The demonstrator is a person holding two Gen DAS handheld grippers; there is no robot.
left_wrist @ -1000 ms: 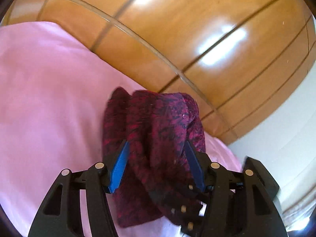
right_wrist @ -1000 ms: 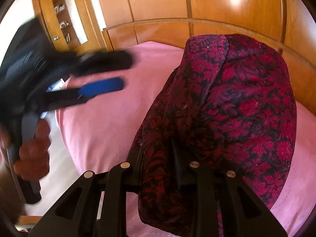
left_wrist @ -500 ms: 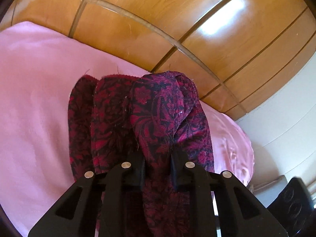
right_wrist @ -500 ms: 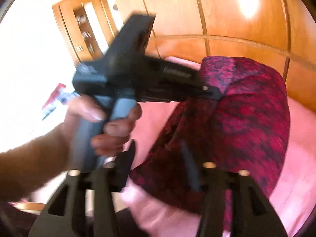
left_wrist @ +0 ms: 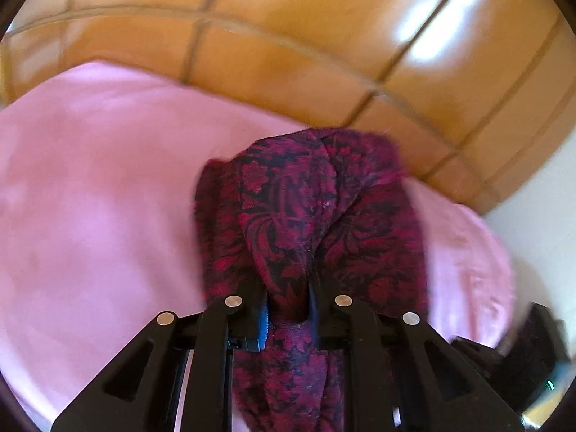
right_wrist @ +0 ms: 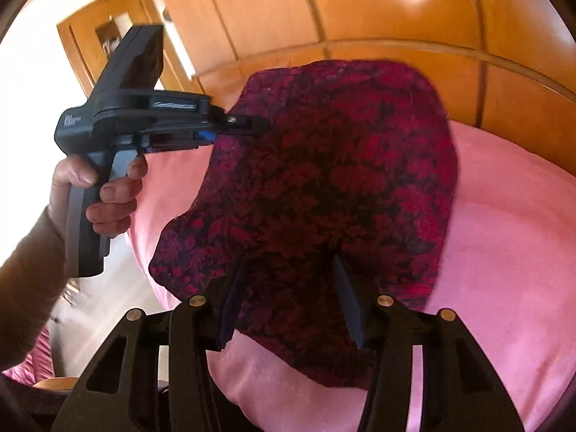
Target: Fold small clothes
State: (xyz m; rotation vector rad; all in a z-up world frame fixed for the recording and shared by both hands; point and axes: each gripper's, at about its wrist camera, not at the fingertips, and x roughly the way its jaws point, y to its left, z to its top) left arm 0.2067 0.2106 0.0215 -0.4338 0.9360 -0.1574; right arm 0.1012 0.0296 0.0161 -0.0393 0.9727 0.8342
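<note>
Behind the pink bed (right_wrist: 504, 216), glossy wooden panelling (right_wrist: 378, 7)

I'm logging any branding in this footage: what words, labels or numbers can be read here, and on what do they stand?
Nothing can be read.
Left gripper: a light label strip on its side, too blurred to read.
The same body: small pale print near its rear, too blurred.
Red patterned cloth: floral pattern only, no text.

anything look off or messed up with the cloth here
Nothing damaged or spilled. The red patterned cloth is bunched and lifted unevenly off the pink sheet, pinched by the left gripper, as expected mid-fold.
</note>
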